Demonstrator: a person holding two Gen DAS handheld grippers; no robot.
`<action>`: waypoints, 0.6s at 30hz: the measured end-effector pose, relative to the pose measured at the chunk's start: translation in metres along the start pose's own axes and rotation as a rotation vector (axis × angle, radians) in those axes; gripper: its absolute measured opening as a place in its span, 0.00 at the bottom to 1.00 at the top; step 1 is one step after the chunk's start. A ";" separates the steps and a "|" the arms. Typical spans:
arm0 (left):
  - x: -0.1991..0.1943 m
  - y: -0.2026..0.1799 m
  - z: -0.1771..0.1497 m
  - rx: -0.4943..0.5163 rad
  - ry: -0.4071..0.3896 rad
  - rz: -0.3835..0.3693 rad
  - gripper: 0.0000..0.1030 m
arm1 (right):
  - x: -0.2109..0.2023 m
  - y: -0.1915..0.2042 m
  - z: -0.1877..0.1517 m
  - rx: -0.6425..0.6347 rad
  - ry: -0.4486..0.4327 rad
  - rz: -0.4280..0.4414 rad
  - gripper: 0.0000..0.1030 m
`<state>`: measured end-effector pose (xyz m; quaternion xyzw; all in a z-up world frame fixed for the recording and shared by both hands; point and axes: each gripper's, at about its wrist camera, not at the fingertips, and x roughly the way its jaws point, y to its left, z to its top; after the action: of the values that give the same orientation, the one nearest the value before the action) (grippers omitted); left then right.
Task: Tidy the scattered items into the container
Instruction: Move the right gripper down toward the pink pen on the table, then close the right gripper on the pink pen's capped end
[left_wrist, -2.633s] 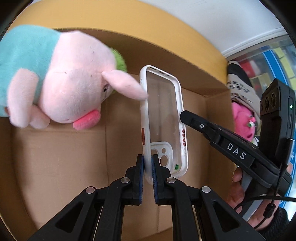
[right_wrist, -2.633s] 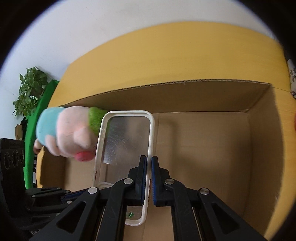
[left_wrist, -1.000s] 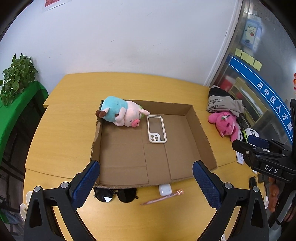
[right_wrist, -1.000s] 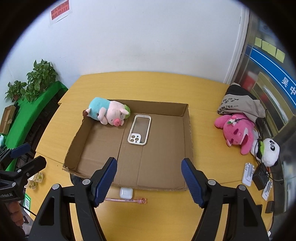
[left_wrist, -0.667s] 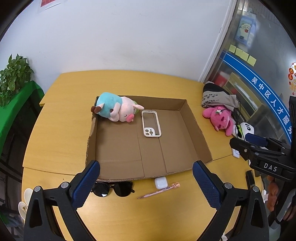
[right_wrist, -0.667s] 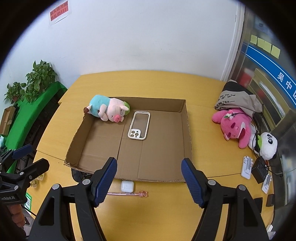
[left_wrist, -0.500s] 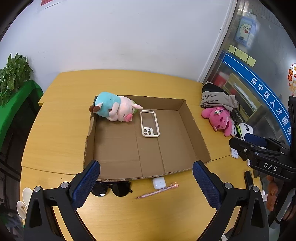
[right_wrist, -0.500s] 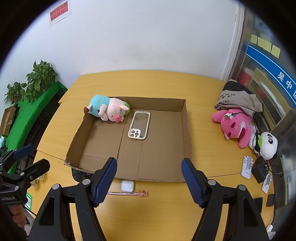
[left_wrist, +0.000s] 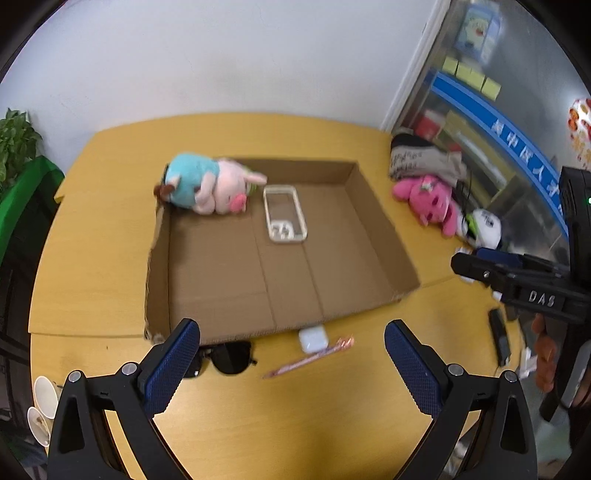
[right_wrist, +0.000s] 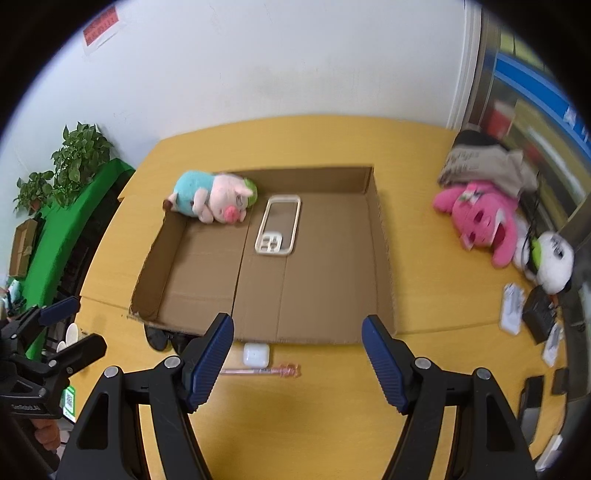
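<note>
Both grippers hung above the near edge of the yellow table (right_wrist: 332, 424), their fingers spread wide with nothing between them: the left gripper (left_wrist: 291, 360) over the sunglasses (left_wrist: 225, 356), the right gripper (right_wrist: 297, 360) over the white earbud case (right_wrist: 256, 353) and the pink pen (right_wrist: 262, 370). That placement read as a pause before the next pick, since those three things lay just outside the near wall of the cardboard box (right_wrist: 382, 258).

Inside the box, the plush pig (right_wrist: 214, 201) lay in the far left corner, tucked against the walls, snout to the right. The clear phone case (right_wrist: 277, 225) lay flat just right of it, long axis running near to far, camera cut-out toward the near side. The pen's long axis ran left to right along the box wall, its ornamented end to the right.
</note>
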<state>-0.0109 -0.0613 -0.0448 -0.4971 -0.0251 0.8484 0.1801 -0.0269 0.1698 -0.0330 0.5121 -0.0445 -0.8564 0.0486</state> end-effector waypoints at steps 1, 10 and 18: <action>0.006 0.002 -0.005 -0.006 0.020 -0.003 0.99 | 0.009 -0.002 -0.006 0.008 0.026 0.022 0.70; 0.060 0.022 -0.048 -0.121 0.194 -0.068 0.99 | 0.099 0.015 -0.068 -0.235 0.218 0.156 0.70; 0.089 0.030 -0.068 -0.193 0.214 -0.018 0.99 | 0.143 0.035 -0.095 -0.529 0.215 0.192 0.70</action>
<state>-0.0004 -0.0690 -0.1602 -0.5996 -0.0915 0.7825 0.1408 -0.0094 0.1137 -0.1983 0.5631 0.1373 -0.7705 0.2653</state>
